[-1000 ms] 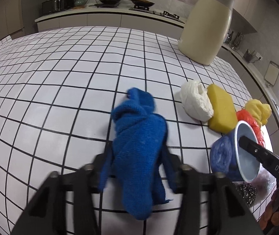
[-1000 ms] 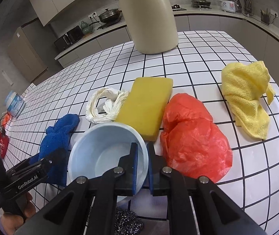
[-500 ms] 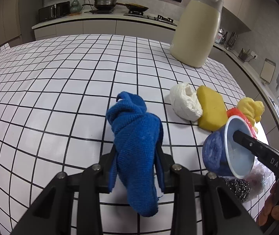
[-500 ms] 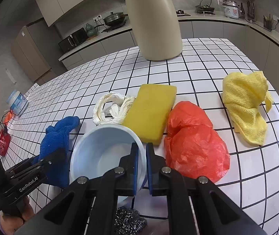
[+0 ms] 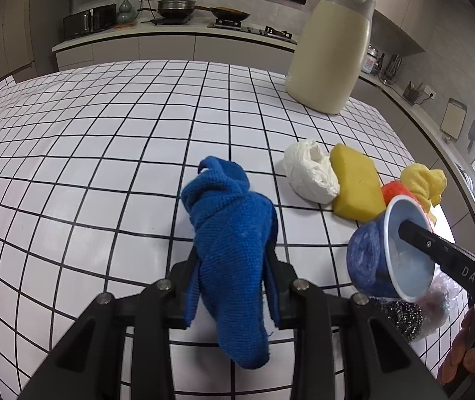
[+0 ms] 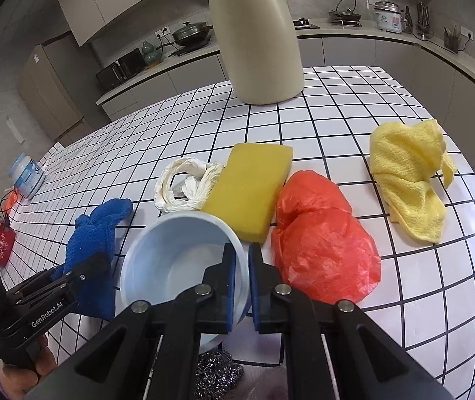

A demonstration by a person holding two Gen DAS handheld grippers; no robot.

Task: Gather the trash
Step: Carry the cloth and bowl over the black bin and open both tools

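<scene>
a: what has the left gripper (image 5: 234,278) got?
b: a blue cloth (image 5: 234,253), pinched between its two fingers (image 5: 185,275); the jaws have just been closing on it and now stand narrow, pads pressed into the fabric; one end of the cloth pokes out past the fingertips, the other hangs down behind them over the white tiled table (image 5: 87,166)

a: and the right gripper (image 6: 241,266)?
b: closed tight on the rim of a pale blue bowl (image 6: 177,260); one finger sits inside the bowl, the other outside its wall; the bowl is tipped, its mouth turned toward the camera

a: what lies beyond the right fingertips?
b: a yellow sponge (image 6: 250,186) straight ahead, touching a crumpled white bag (image 6: 184,186) on its left; a red plastic bag (image 6: 324,246) just right of the fingers; a yellow cloth (image 6: 410,180) further right, apart from the red bag; a tall cream bin (image 6: 257,33) far ahead

a: anything under the bowl?
b: a steel scourer (image 6: 217,373), close under the fingers
</scene>
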